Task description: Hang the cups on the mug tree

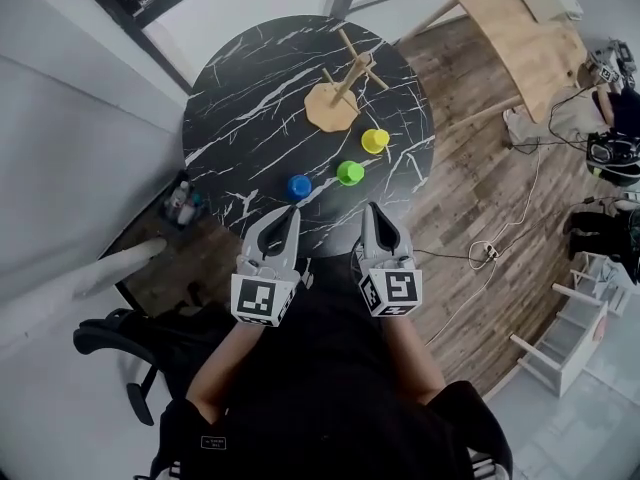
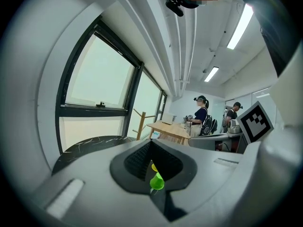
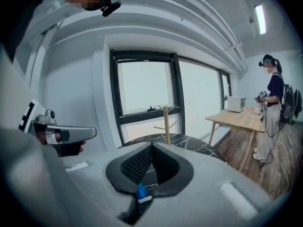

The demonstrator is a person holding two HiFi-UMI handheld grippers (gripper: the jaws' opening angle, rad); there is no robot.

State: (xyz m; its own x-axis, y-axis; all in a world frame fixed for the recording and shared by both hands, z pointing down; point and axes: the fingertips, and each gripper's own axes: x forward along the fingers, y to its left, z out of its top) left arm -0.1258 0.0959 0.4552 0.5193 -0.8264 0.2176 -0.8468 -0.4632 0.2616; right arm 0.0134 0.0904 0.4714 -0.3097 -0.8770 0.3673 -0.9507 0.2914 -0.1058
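Observation:
A wooden mug tree (image 1: 340, 86) stands on its flat base at the far side of the round black marble table (image 1: 240, 98). Three small cups sit in front of it, apart from one another: yellow (image 1: 375, 140), green (image 1: 350, 172) and blue (image 1: 299, 186). My left gripper (image 1: 291, 212) hovers at the table's near edge just short of the blue cup, shut and empty. My right gripper (image 1: 368, 210) is beside it, below the green cup, shut and empty. Past the closed jaws, the left gripper view shows the green cup (image 2: 156, 182), and the right gripper view shows the blue cup (image 3: 141, 191) and the tree (image 3: 166, 124).
A light wooden table (image 1: 520, 28) stands at the back right on the plank floor, with cables (image 1: 490, 253) trailing near it. A black office chair (image 1: 120, 333) is at my left and a white shelf unit (image 1: 565, 338) at the right. A person (image 3: 273, 103) stands near the wooden table.

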